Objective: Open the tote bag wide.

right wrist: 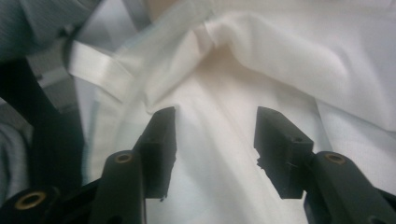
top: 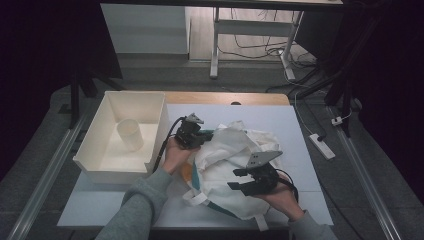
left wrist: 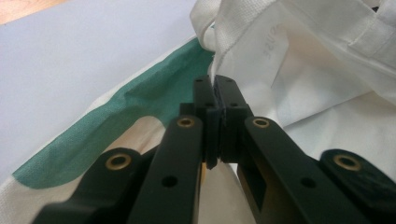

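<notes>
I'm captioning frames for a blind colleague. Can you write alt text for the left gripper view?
The left gripper, jaws closed, pinches an edge of a white fabric bag with a green band. The bag lies on a pale sheet.

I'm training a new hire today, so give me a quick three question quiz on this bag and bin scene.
1. True or false: the left tool is clamped on the white bag.
2. The right tool is: A) open above the fabric B) shut on a strap C) inside the bin.
3. What stands inside the white bin?

Key: 1 true; 2 A; 3 a white cup.
</notes>
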Motion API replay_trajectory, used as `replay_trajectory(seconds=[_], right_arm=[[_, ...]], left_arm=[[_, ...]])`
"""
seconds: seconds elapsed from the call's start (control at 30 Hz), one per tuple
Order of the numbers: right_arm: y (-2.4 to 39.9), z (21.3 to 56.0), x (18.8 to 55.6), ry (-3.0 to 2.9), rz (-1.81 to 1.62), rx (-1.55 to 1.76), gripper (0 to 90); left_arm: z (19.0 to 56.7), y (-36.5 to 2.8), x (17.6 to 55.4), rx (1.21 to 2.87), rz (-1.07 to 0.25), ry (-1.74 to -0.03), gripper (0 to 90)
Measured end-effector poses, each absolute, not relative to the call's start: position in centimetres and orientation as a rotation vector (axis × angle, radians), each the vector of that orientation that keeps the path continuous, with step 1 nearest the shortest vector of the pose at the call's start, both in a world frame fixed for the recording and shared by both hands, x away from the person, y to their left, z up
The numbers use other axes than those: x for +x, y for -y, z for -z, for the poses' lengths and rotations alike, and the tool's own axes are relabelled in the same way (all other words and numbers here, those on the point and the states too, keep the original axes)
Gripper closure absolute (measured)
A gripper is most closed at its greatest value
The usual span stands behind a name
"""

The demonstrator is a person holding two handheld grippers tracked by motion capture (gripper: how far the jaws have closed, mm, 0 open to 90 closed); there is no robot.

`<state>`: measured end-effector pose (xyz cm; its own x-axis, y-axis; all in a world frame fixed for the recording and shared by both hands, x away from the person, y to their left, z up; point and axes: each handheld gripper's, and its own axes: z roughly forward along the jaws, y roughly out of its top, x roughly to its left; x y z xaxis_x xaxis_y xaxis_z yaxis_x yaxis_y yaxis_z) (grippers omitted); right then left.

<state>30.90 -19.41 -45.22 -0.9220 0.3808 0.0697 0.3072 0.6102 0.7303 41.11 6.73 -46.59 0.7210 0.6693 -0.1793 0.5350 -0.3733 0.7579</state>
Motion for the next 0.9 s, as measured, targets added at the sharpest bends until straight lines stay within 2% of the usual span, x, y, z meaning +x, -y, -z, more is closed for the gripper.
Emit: replay_trajectory(seconds=[0.13,0.23,0.3,0.5,0.53,0.8,0.9], right_arm=[[17.6,47.5,31.3,-2.832,-1.055,0.554,44.5],[16.2,49.2,31.2,-2.857,-0.878,0.473,44.9],[15.9,49.8,31.3,-2.84,-0.826,0.459,52.2],[16.0,50.6,31.6,-2.865,-0.812,0.463,84.6],[16.1,50.4,31.5,-2.86,-0.826,0.459,87.8],[19.0,46.9,29.2,-2.816,-0.89,0.475,88.9],[19.3,47.0,28.5,-2.838,-0.882,0.472,88.9]], left_arm=[[46.7,-6.7,41.0,2.061,-0.201,-0.913,88.4],[46.7,-6.8,41.0,2.057,-0.202,-0.914,88.5],[46.7,-6.8,41.0,2.059,-0.2,-0.913,88.4],[46.7,-7.0,40.9,2.044,-0.215,-0.918,88.5],[46.7,-7.1,40.9,2.041,-0.217,-0.92,88.5],[46.6,-7.5,41.1,2.008,-0.205,-0.929,88.5],[46.6,-7.4,41.1,2.007,-0.203,-0.933,88.5]])
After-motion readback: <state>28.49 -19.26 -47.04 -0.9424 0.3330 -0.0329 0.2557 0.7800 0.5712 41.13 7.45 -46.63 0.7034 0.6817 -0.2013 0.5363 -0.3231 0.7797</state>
